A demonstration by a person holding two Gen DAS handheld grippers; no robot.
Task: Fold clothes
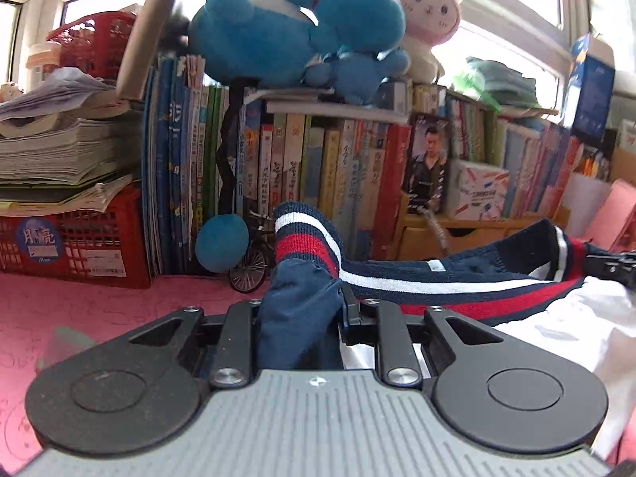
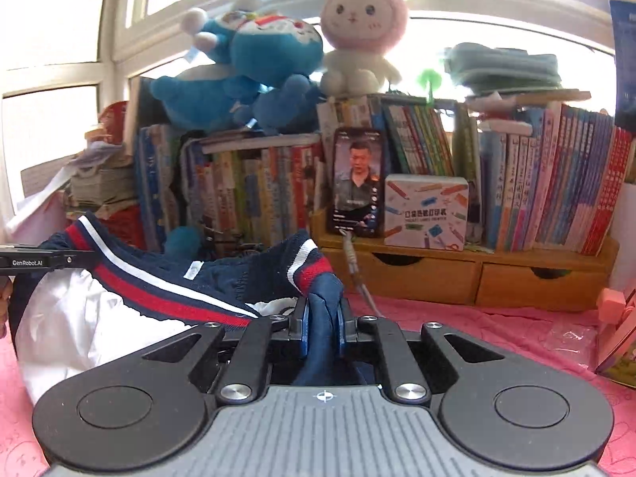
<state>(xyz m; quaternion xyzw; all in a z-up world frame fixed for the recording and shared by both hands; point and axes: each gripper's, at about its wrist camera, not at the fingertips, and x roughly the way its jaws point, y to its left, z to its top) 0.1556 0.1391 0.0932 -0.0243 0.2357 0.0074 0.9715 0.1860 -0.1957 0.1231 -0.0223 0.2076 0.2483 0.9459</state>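
1. Pink patterned cloth (image 1: 99, 310) covers the surface under your hands, soft-looking and faintly printed, with a wall of upright books (image 2: 556, 187) behind it and bright windows above.
2. Your left gripper (image 1: 306, 306) is clenched on a bunch of smooth navy fabric just below the garment's ribbed collar (image 1: 306, 238), which stands up in navy, white and red bands.
3. Your right gripper (image 2: 322, 314) is likewise clamped on a fold of the same navy cloth, its blue-edged jaws pressing both sides, beside the striped knit band.
4. The garment (image 2: 167, 278) hangs stretched between the two grippers, lifted off the pink cloth; its striped collar runs across in a taut arc, and a small pale label shows inside the neck.
5. White smooth fabric (image 2: 79, 326) billows beneath the collar, loosely crumpled.
6. A plush blue cat (image 2: 254, 59) and a fuzzy pink-and-white rabbit (image 2: 357, 31) sit on top of the books.
7. A phone (image 2: 357, 183) leans upright against the books on a wooden drawer unit (image 2: 457, 278), beside a white printed box (image 2: 427, 210).
8. A red plastic lattice crate (image 1: 79, 246) carries a thick stack of papers at the far left.
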